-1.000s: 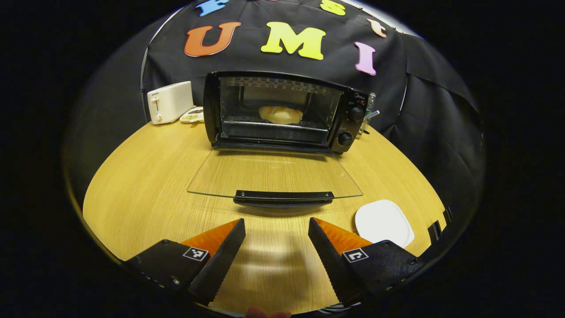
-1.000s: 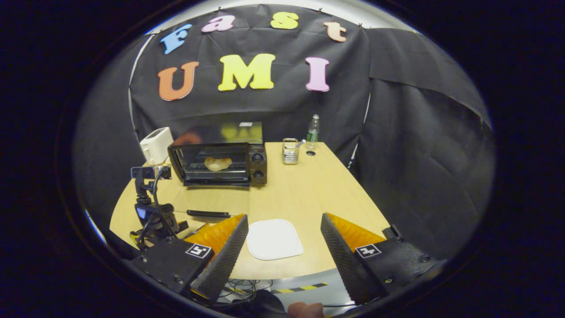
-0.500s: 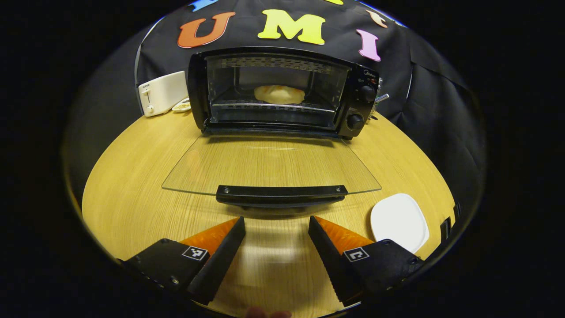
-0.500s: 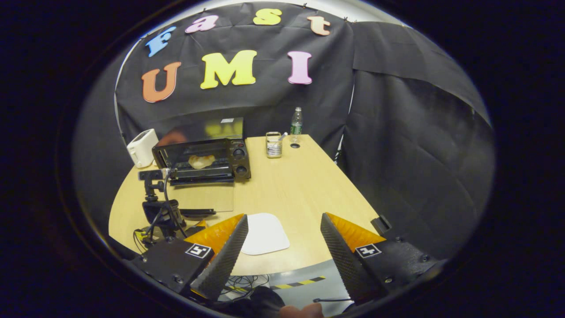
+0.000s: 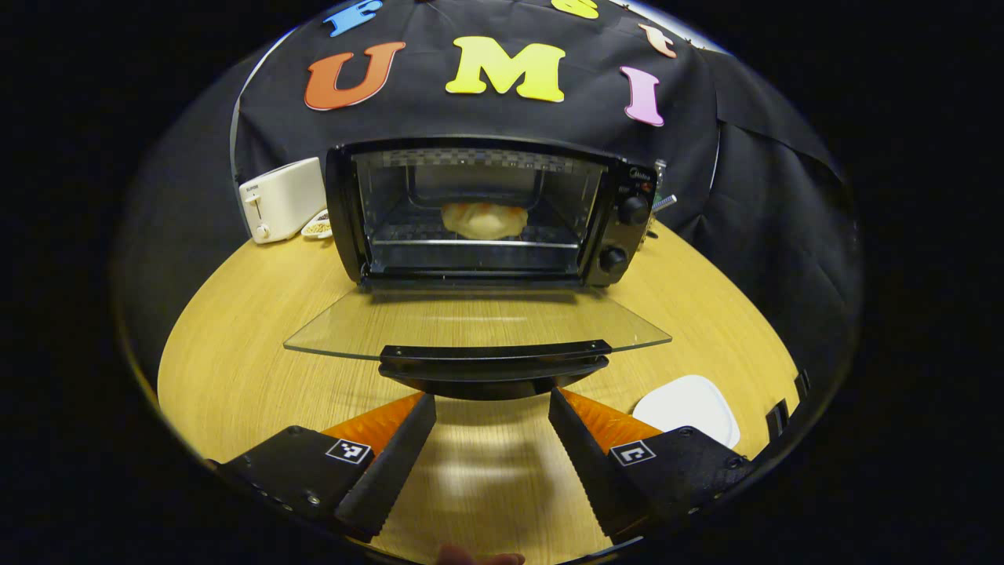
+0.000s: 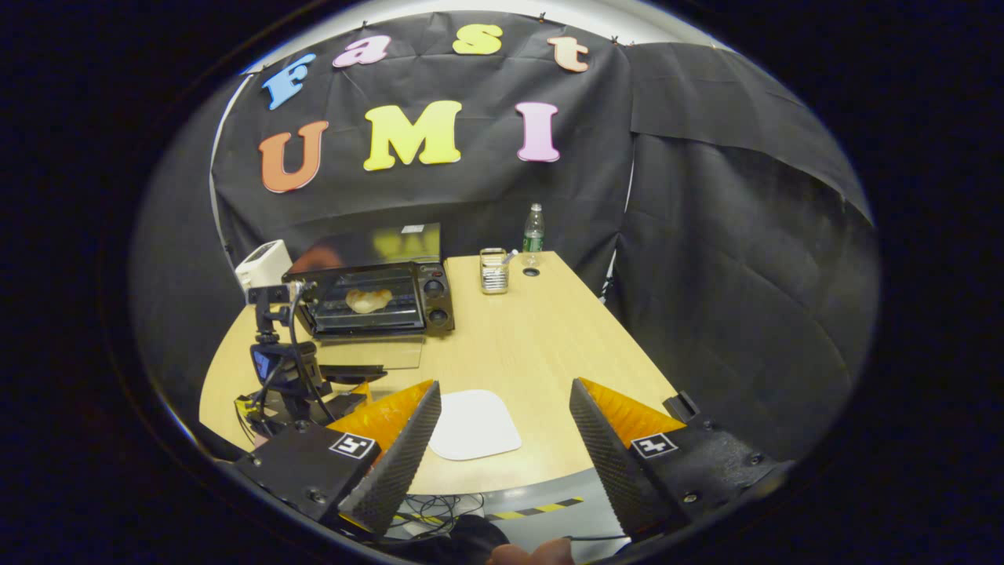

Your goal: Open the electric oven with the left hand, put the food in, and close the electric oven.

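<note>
1. While the left gripper [image 5: 492, 408] hung low over the table [image 5: 235, 329] in the left gripper view, its jaws stood wide apart and held nothing; the black door handle [image 5: 494, 362] lay just beyond the fingertips, close to them, and whether they touched it could not be told.
2. In the same view, the electric oven [image 5: 486, 212] stood at the far side of the table with its glass door [image 5: 478, 323] folded down toward the camera, almost flat above the wood.
3. The food [image 5: 483, 220], a pale round piece, lay on the rack inside the open oven, near the middle.
4. A white toaster [image 5: 281, 199] stood to the left of the oven, with a small dish [image 5: 318, 226] between them, and a white plate [image 5: 687, 406] lay on the table near the right finger.
5. In the right gripper view, the right gripper [image 6: 502, 439] was held above the near edge of the table [image 6: 533, 337], jaws wide and empty.
6. The white plate [image 6: 474, 424] lay bare on the table between the two fingers as seen from there.
7. Farther off, the electric oven [image 6: 369, 298] stood open with the food [image 6: 369, 298] inside, and the left gripper [image 6: 286, 377] with its camera was in front of the door.
8. A metal holder [image 6: 494, 271] and a bottle [image 6: 533, 227] stood at the far end of the table, right of the oven.
</note>
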Tool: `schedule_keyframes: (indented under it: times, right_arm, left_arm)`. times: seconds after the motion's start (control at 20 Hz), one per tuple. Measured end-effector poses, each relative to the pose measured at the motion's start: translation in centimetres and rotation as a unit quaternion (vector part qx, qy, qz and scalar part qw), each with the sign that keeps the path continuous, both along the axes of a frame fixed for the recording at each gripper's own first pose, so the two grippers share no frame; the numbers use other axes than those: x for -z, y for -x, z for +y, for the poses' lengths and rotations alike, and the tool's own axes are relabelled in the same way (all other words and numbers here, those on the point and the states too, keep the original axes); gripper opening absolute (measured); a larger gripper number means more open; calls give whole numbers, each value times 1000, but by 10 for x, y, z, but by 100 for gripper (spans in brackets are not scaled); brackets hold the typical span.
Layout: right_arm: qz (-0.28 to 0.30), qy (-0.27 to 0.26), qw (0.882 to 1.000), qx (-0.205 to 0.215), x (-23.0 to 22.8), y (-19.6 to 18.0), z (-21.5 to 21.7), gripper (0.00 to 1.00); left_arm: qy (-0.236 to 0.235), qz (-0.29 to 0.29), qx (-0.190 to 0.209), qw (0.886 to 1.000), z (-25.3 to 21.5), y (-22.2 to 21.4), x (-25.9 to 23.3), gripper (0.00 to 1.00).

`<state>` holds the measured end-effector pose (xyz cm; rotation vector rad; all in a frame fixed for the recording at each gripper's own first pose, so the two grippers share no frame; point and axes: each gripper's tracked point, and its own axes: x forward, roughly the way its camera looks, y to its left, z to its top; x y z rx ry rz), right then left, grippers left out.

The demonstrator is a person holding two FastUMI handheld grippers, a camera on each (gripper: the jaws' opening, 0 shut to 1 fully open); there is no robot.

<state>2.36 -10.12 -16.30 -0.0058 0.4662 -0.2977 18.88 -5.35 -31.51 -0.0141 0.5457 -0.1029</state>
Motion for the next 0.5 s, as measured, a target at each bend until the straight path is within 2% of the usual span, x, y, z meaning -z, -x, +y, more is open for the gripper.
schedule_keyframes:
  times: [0.35,0.5]
  right_arm:
    - [-31,-1,999,-18,-21,-6,5,100]
    - [-58,3,997,-41,-44,-26,7,100]
  left_arm:
    - [14,-91,-10,996,12,-54,-99,95]
    - [15,-134,-16,991,20,-63,-150,95]
